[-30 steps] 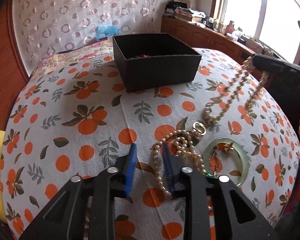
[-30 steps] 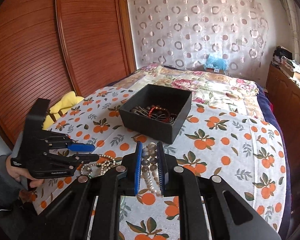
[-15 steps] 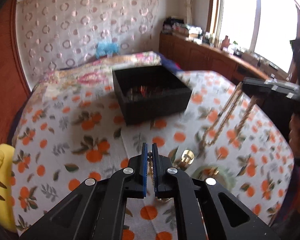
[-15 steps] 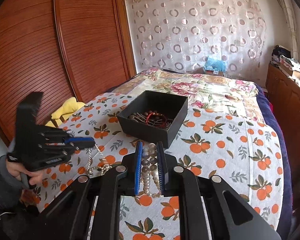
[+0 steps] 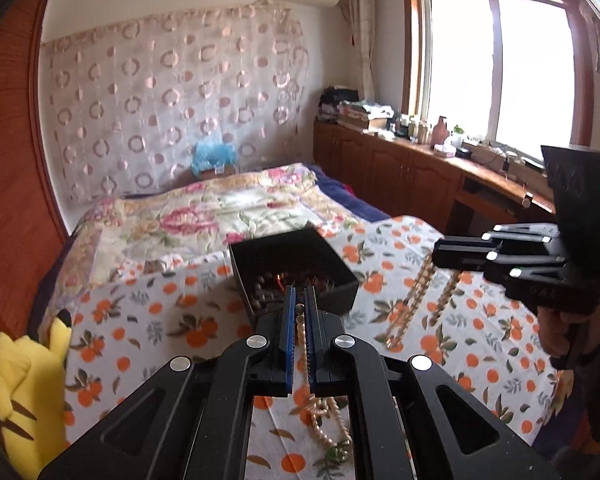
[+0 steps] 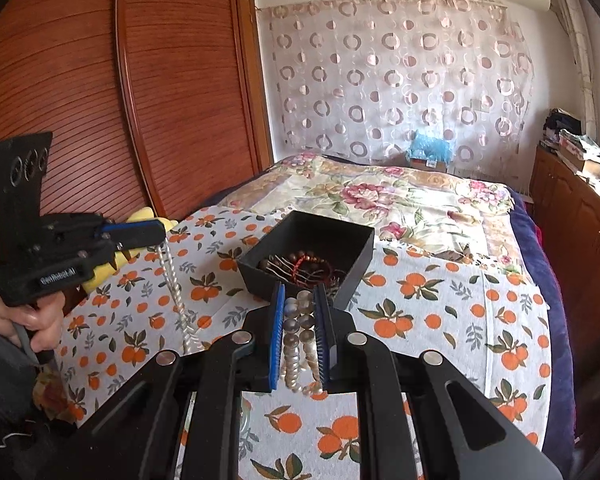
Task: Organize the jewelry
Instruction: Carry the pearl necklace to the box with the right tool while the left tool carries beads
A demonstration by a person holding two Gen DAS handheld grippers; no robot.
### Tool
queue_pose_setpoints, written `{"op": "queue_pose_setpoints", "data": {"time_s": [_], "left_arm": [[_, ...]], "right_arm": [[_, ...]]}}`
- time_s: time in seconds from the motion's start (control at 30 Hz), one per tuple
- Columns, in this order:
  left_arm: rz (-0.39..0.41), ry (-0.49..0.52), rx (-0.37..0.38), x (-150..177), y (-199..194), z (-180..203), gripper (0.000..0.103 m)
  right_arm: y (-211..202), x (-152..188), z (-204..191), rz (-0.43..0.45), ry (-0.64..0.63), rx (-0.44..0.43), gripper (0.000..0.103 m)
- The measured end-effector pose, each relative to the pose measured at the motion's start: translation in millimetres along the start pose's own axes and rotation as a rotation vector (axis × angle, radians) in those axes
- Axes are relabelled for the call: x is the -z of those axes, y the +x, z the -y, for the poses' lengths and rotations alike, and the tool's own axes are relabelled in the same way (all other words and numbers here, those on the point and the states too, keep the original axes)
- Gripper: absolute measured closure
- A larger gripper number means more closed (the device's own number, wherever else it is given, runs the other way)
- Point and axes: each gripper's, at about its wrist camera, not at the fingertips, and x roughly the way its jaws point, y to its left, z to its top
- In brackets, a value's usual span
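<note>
Bed [image 6: 440, 312] under orange-print cloth. Black jewelry box [image 6: 312, 256] on it, bracelets inside. Right gripper [image 6: 300, 328]: fingers clamped on pearl necklace [image 6: 296, 340]. Left gripper [image 5: 299, 320]: fingers pinched on thin pearl strand [image 5: 300, 328], dangling above cloth.

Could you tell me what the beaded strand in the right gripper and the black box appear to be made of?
Beaded strand: round, glossy cream and grey beads with a soft sheen, likely pearl or imitation pearl; which one cannot be told.
Black box: matte black with thin straight walls and sharp corners, probably cardboard or paperboard, though rigid plastic is possible.
</note>
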Motion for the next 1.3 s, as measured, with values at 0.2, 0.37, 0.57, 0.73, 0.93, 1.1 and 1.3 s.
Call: {"op": "queue_pose_setpoints", "data": {"time_s": [0.2,0.37,0.57,0.73,0.93,1.1,1.3], "left_arm": [[0.048,0.006,0.002,-22,-3,-5,0.099],[0.077,0.003,0.012,-45,-4,-9,0.099],[0.099,0.01,0.014,-80,1,-11,0.099],[0.113,0.014,0.01,-109,12,-16,0.099],[0.129,0.008,0.011,-138,26,-23,0.099],[0.108,-0.007,0.017,-146,49,-34,0.099],[0.028,-0.025,0.024,-128,89,-48,0.099]], "right_arm": [[12,-5,1,-0.008,-0.012,-0.008,0.087],[18,-13,4,-0.002,-0.005,-0.03,0.087],[20,-41,10,0.018,-0.011,-0.054,0.087],[23,-65,17,0.028,-0.019,-0.067,0.087],[30,-92,29,0.039,-0.02,-0.073,0.087],[42,-106,37,0.037,-0.01,-0.081,0.087],[71,-110,43,0.002,-0.003,-0.082,0.087]]}}
